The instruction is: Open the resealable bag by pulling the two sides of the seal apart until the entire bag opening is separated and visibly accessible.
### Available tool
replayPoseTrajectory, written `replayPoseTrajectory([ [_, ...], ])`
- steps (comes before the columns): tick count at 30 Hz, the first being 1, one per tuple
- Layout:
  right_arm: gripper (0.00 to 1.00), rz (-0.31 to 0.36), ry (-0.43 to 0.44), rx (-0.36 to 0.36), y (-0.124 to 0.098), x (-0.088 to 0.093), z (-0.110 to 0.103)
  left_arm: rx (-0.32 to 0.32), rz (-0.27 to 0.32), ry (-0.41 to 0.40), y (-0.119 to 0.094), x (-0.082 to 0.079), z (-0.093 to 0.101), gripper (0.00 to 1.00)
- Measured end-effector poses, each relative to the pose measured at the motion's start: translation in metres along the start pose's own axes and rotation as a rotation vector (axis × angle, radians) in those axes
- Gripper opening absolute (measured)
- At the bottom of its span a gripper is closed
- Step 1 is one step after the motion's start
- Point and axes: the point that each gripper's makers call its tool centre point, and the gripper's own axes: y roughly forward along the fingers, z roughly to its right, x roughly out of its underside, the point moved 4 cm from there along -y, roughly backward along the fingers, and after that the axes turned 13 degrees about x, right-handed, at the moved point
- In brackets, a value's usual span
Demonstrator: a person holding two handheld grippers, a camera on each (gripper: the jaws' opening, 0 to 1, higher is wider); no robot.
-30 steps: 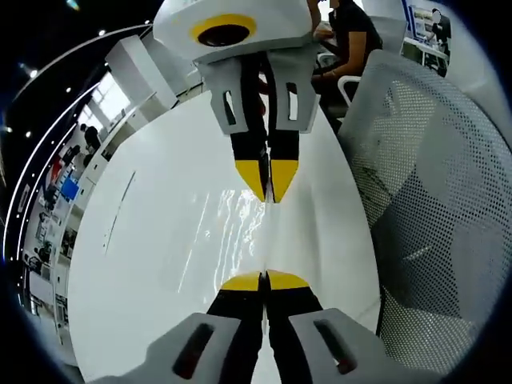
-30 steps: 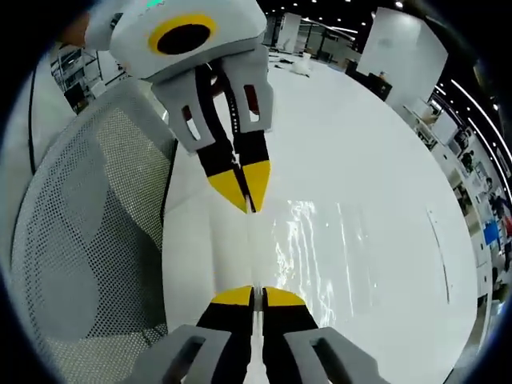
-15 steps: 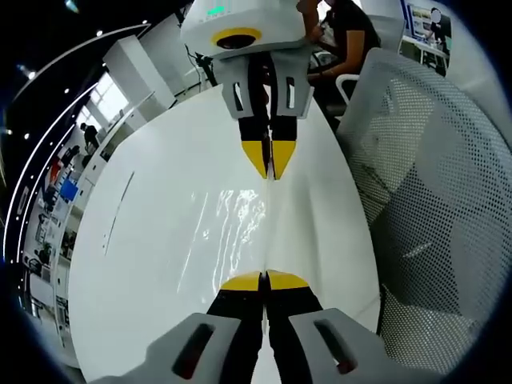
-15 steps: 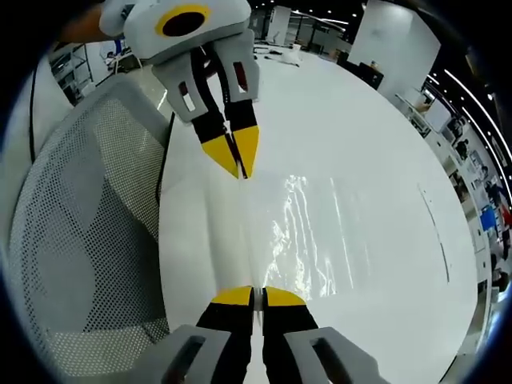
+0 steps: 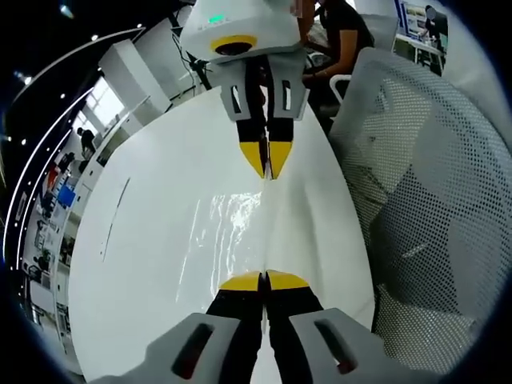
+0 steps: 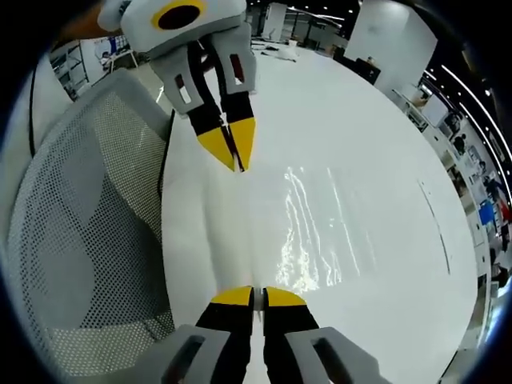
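A clear resealable bag [image 5: 234, 228] lies stretched over the white table [image 5: 136, 264], showing mostly as glints. My left gripper [image 5: 264, 281] is shut on the bag's near edge at the bottom of the left gripper view. Facing it at the top of that view, my right gripper [image 5: 266, 166] is shut on the opposite edge. In the right gripper view, my right gripper [image 6: 258, 294] pinches the bag [image 6: 308, 236] at the bottom, and the left gripper [image 6: 234, 158] holds it above. The film between the two grippers looks taut. The seal itself is too faint to make out.
A grey mesh office chair [image 5: 432, 200] stands close beside the table's edge, and it is also on the left of the right gripper view as the chair [image 6: 80, 232]. A person in dark clothes [image 5: 346, 32] sits at the far end. The table [image 6: 368, 136] stretches wide beyond the bag.
The two grippers have drawn further apart, each still shut on its side of the bag. The film between them has lengthened and flattened.
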Motion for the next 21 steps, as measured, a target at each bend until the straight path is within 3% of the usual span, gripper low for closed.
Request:
replayPoseTrajectory([
  [5,0.01,0.013,-0.038,-0.043,-0.001,0.001,-0.009,-0.008,0.003,0.003,0.0,0.0,-0.002,0.0],
  [11,0.06,0.042,0.01,-0.069,-0.005,-0.007,-0.008,-0.012,0.003,0.001,0.002,0.004,-0.002,0.0],
  [21,0.06,0.131,0.084,-0.067,-0.01,-0.029,-0.001,-0.005,-0.008,0.033,0.01,0.005,0.003,0.0],
])
